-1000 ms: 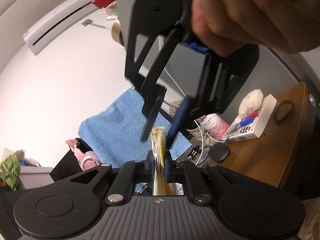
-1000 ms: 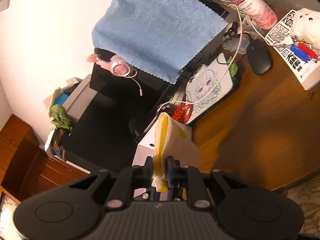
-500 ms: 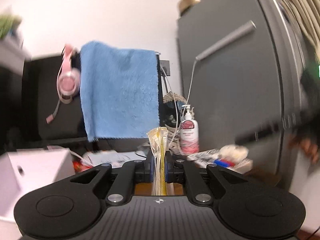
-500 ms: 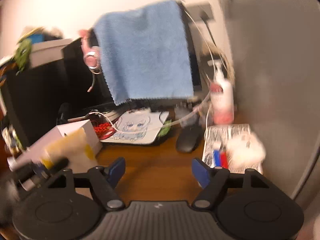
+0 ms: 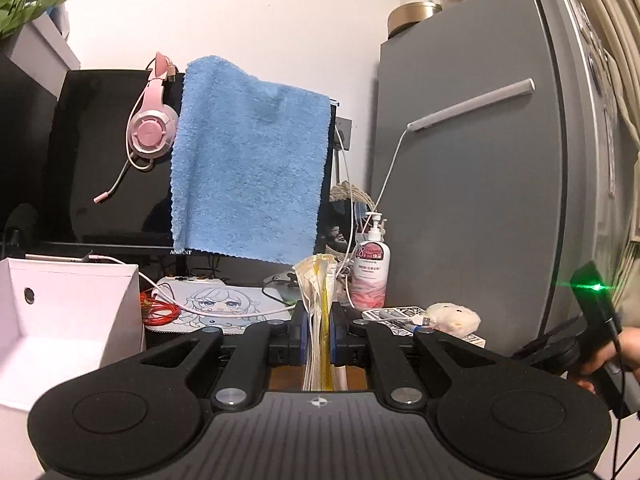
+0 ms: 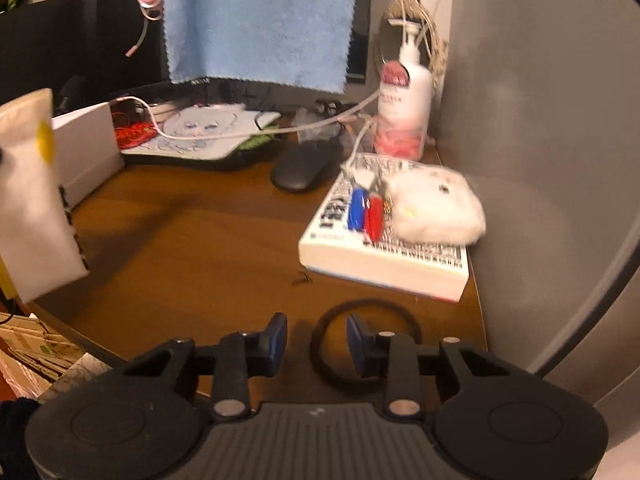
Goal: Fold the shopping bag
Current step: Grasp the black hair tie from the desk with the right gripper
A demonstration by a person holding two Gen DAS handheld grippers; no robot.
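The folded shopping bag, cream with yellow edges, stands upright as a thin bundle between the blue pads of my left gripper, which is shut on it. From the right wrist view the same folded bag shows flat-on at the far left, white with a yellow dot, held above the desk edge. My right gripper is open and holds nothing; it hovers low over the wooden desk, right above a black hair band. In the left wrist view, part of the right gripper's handle and a hand show at the right edge.
On the desk lie a thick book with pens and a white plush, a black mouse, a pump bottle and a printed mouse pad. A white box stands left. A grey fridge stands right; a blue towel hangs over the monitor.
My right gripper let go of the bag, opened and moved down right over the desk near the hair band. The left gripper kept its hold and swung level toward the monitor.
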